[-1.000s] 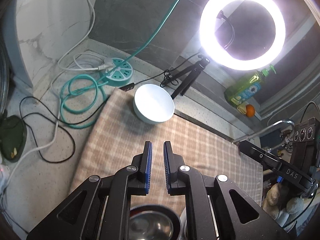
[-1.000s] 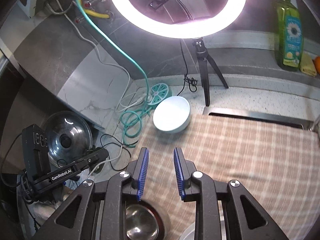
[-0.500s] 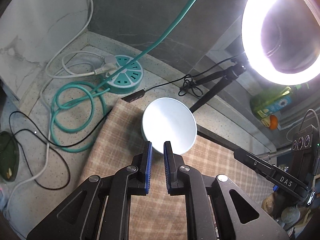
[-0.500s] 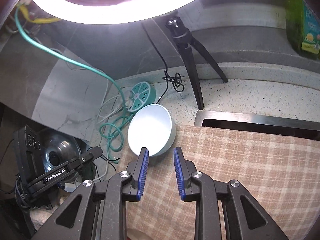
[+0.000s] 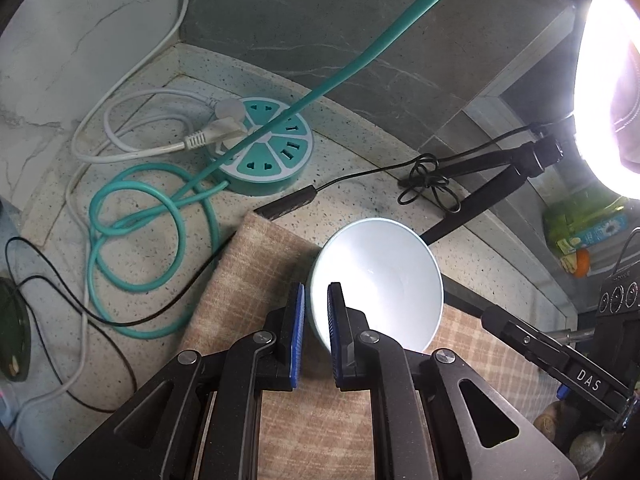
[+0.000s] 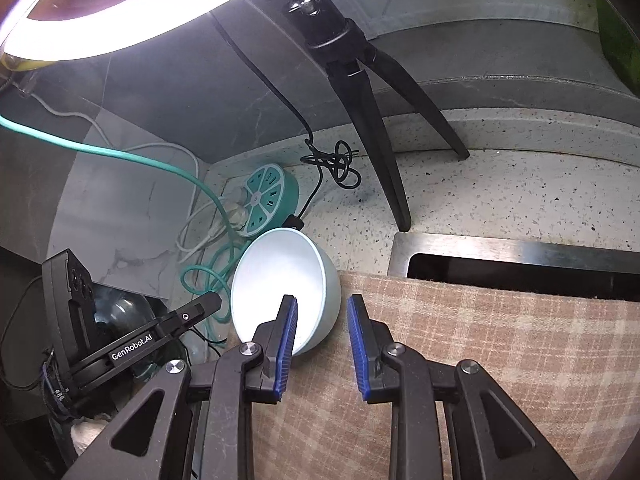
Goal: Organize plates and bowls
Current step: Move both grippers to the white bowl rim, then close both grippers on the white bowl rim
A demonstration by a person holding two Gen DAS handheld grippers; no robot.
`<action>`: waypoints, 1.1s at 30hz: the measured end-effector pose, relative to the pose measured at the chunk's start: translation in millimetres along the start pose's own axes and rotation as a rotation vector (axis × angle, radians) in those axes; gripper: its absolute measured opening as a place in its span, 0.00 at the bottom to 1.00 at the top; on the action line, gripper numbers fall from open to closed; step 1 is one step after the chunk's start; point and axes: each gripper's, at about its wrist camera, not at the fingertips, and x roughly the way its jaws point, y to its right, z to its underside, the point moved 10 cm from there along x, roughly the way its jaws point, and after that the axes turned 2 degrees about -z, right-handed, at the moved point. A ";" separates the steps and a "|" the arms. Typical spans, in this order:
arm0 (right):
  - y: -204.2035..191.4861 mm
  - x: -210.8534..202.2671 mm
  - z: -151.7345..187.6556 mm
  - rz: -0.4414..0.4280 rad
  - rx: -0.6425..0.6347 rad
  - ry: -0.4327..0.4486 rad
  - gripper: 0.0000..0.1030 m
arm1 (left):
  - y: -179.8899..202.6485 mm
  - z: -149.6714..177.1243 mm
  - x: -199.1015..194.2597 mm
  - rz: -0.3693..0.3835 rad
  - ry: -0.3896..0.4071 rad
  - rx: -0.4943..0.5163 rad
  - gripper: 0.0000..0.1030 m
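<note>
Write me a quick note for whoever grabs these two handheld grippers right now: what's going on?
Left gripper: fingers open a narrow gap, straddling the near rim of the pale blue bowl, not clamped.
Right gripper: open wider, straddling the bowl's opposite rim, one finger inside.
The bowl stands at the corner of the checked mat, beside the round power strip.
Done: both grippers positioned.
Left: close, lift, put the bowl away.

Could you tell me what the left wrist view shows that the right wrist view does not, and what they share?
Only the left wrist view shows the green dish-soap bottle and small orange fruit. Only the right wrist view shows the steel sink rim and domed glass pot lid. Both show the pale blue ceramic bowl, round teal power strip and checked beige cloth.
</note>
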 end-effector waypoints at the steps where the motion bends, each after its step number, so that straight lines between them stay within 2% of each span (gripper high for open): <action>1: 0.5 2.3 -1.1 -0.001 0.002 -0.002 0.23 | 0.5 -1.2 1.5 0.003 -0.002 -0.002 0.10; 12: 3.9 29.7 -6.5 0.010 0.002 -0.029 0.22 | 0.0 -8.8 16.4 -0.001 -0.011 -0.011 0.10; 33: 5.1 52.0 -8.0 0.024 0.003 -0.064 0.07 | 5.4 -12.3 27.2 0.015 -0.018 0.017 0.07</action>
